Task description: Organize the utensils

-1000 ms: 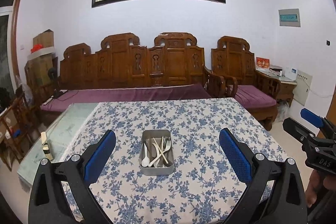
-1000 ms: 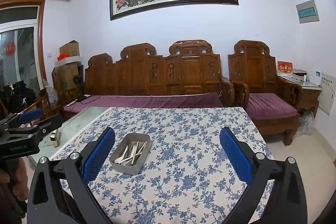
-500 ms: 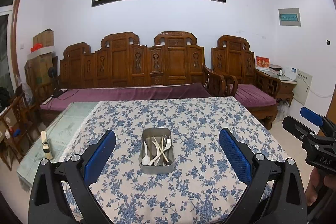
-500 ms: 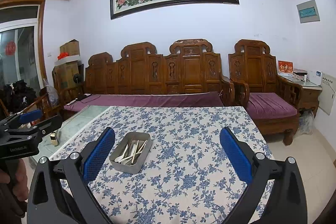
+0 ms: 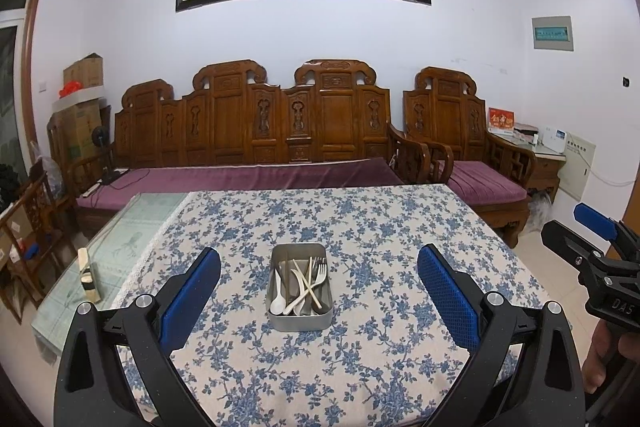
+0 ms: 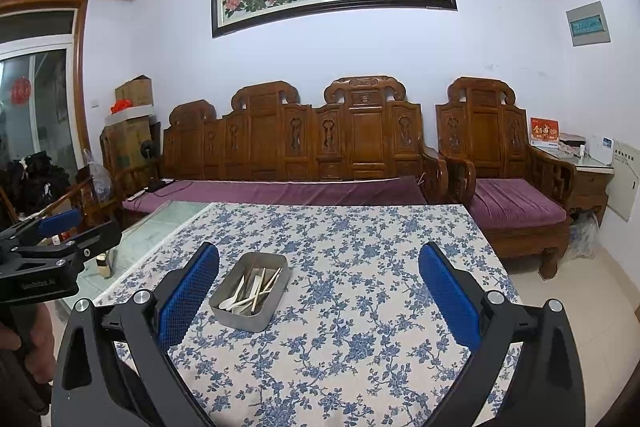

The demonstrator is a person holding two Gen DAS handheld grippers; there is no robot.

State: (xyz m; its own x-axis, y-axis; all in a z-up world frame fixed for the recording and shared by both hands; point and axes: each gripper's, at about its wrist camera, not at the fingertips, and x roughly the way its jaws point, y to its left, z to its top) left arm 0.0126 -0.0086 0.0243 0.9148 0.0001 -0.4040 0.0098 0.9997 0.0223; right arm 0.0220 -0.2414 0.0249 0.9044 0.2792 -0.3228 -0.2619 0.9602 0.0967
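A table under a blue-flowered cream tablecloth point(image 5: 360, 227) fills the lower middle of both views. On it, just below centre in the left wrist view and lower left of centre in the right wrist view, stands a rectangular grey metal tin point(image 5: 299, 286) holding all the utensils in sight: a white plastic spoon point(image 5: 278, 297), a pale plastic fork point(image 5: 318, 273) and pale chopstick-like sticks point(image 5: 306, 281), lying crossed over one another in a loose heap. No cutlery shows on the cloth outside the tin.

The left gripper point(image 5: 319, 301) and the right gripper point(image 6: 319, 301) hang above the near edge, each with its blue-padded fingers spread wide and holding nothing.

By my judgement this fits two stages: utensils gathered into the tin with the work finished, or a jumbled tin waiting to be sorted. The pictures do not settle which.
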